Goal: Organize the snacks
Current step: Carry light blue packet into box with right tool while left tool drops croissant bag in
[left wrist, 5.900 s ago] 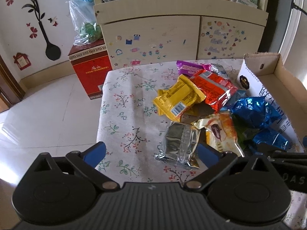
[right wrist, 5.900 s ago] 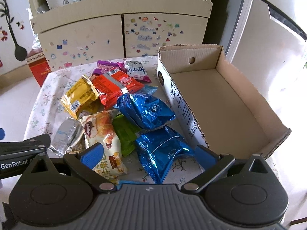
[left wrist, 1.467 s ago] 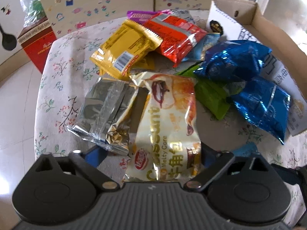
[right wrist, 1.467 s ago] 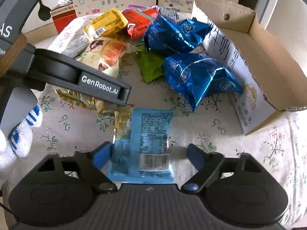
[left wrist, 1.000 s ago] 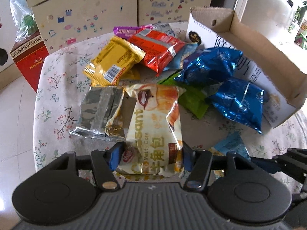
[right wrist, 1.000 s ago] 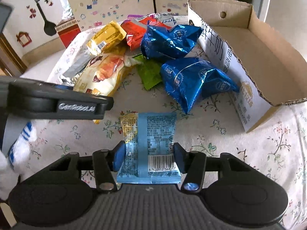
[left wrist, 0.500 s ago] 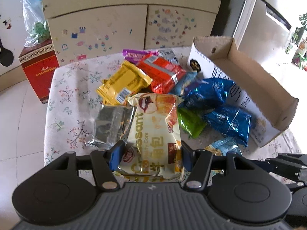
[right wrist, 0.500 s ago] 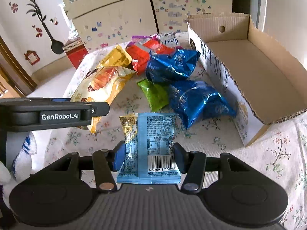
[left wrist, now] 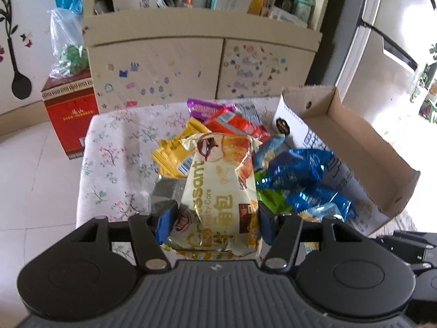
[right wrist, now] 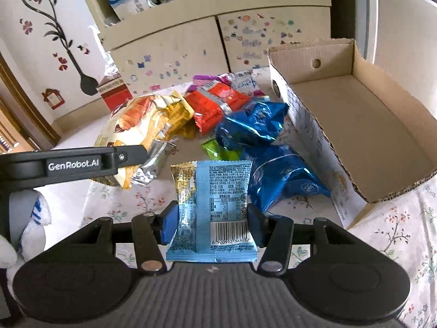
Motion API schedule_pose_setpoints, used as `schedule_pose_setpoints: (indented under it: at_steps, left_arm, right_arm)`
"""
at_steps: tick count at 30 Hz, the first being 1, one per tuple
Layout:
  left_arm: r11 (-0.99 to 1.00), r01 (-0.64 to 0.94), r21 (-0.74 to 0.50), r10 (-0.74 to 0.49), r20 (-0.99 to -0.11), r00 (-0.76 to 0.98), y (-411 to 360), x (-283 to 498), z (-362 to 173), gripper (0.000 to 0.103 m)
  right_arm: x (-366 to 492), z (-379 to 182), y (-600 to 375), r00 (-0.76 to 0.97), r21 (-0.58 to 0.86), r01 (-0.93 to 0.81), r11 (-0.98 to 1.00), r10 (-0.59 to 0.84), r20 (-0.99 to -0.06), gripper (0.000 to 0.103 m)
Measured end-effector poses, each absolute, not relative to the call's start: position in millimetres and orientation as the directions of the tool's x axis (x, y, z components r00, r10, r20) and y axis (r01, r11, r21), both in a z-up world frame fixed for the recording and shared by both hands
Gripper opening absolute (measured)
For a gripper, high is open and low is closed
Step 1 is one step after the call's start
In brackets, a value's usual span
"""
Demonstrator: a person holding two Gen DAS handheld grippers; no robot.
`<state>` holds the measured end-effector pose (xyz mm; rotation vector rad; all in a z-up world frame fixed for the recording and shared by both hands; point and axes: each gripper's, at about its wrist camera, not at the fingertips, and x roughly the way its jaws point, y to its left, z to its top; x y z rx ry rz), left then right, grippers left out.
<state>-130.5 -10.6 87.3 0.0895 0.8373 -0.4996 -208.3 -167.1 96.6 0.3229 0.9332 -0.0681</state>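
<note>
While the left gripper [left wrist: 213,222] squeezes the croissant pack [left wrist: 218,188] by its sides, the right gripper [right wrist: 210,224] pinches a light blue pack [right wrist: 215,207] the same way. Both packs are up off the table [left wrist: 114,164]. Other snacks (blue bags [right wrist: 254,125], a red pack [right wrist: 215,104], a yellow one [left wrist: 174,155]) lie in a pile beside the open box [right wrist: 363,125].

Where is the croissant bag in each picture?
Left wrist: the croissant bag fills the lower middle, clamped in the left gripper.
Right wrist: it shows at the left, behind the black bar of the other gripper.
Shared landmark: the empty cardboard box, on the right in both views.
</note>
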Motion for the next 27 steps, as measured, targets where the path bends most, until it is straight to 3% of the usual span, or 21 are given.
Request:
schedule_pose_setpoints:
  at_steps: [12, 15, 19, 24, 27]
  left_arm:
    - [0.867, 0.479, -0.138, -0.437, -0.672, 0.598, -30, -132, 105, 0.06]
    - [0.853, 0.503, -0.142, -0.464, -0.648, 0.604, -40, -132, 110, 0.053]
    - [0.82, 0.553, -0.147, -0.515, -0.612, 0.601, -59, -134, 116, 0.053]
    - [0.8, 0.576, -0.166, -0.527, -0.653, 0.544, -68, -130, 108, 0.05]
    - [0.807, 0.567, -0.163, -0.499, -0.702, 0.508, -64, -127, 98, 0.059]
  right_arm:
    - [-208, 133, -195, 0.7, 0.258, 0.241, 0.936, 0.017, -0.714, 0.059]
    - [-209, 142, -213, 0.719, 0.264, 0.29, 0.92, -0.027, -0.694, 0.059]
    - [-212, 153, -234, 0.737, 0.272, 0.344, 0.899, -0.08, -0.671, 0.059]
    - [-214, 145, -247, 0.713, 0.294, 0.408, 0.864, -0.101, -0.693, 0.059]
    - [-214, 143, -248, 0.71, 0.313, 0.408, 0.857, -0.082, -0.7, 0.059]
